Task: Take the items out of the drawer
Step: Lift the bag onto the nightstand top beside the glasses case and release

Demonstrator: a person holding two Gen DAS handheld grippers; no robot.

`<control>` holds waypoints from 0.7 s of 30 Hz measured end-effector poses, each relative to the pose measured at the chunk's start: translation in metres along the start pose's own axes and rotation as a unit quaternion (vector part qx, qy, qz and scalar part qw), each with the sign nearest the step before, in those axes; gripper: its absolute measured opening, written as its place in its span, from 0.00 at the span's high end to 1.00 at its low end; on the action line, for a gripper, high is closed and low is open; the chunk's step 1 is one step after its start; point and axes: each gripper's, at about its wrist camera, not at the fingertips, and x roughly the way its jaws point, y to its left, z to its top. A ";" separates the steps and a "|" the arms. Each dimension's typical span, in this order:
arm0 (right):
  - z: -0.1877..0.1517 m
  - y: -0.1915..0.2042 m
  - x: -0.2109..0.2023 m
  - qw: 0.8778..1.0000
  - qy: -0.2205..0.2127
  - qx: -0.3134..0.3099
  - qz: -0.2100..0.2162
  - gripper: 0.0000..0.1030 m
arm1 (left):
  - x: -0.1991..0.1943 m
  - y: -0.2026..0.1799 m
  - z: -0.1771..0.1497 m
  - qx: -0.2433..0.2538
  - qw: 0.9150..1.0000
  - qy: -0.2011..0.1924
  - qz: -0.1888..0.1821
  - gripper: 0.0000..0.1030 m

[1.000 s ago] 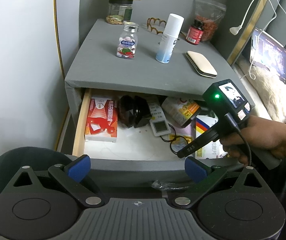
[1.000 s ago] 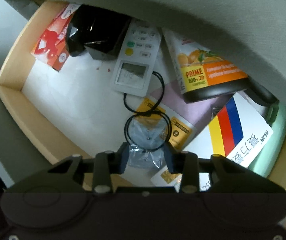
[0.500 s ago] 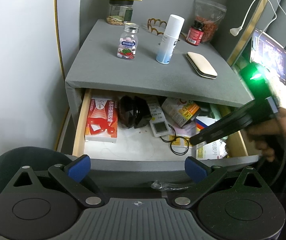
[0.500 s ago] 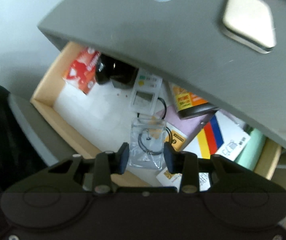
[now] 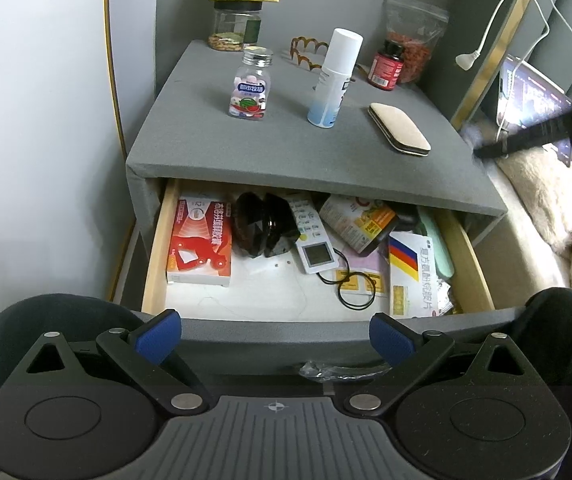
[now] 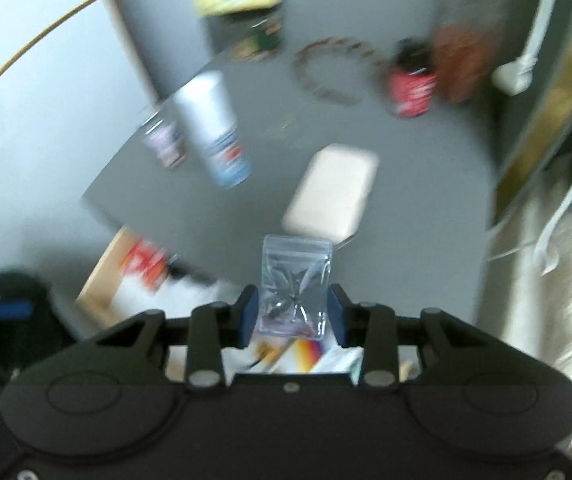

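The open drawer [image 5: 154, 256] of a grey nightstand holds a red box [image 5: 200, 242], a black case [image 5: 264, 224], a white remote [image 5: 312, 240], a supplement bottle [image 5: 360, 220], black hair ties [image 5: 356, 288] and a striped medicine box [image 5: 410, 272]. My left gripper [image 5: 274, 338] is open and empty, in front of the drawer front. My right gripper [image 6: 292, 314] is shut on a small clear zip bag [image 6: 296, 284], held up above the nightstand top; the view is blurred. Its tip shows at the right edge of the left wrist view [image 5: 538, 136].
On the nightstand top [image 5: 206, 136] stand a candy bottle [image 5: 250, 86], a white spray bottle [image 5: 332, 80], a beige case [image 5: 400, 130], a red-label bottle [image 5: 386, 66], a jar with a tissue pack [image 5: 240, 8] and a hair clip [image 5: 306, 52]. A bed with a fluffy blanket [image 5: 546, 192] lies to the right.
My right gripper has lifted the clear zip bag out of the drawer and swung up and to the right, above the nightstand top. The left gripper has not moved.
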 end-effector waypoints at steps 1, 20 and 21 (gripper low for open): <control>0.007 -0.009 0.002 1.000 0.002 0.008 -0.006 0.65 | 0.000 0.001 0.000 -0.002 1.000 0.000 0.000 0.04; 0.049 -0.067 0.092 0.991 0.050 0.078 -0.101 0.46 | 0.001 -0.001 0.001 0.017 1.000 0.000 0.019 0.04; 0.048 -0.068 0.086 0.991 0.040 0.080 -0.101 0.46 | 0.001 -0.001 0.001 0.018 1.000 0.000 0.022 0.04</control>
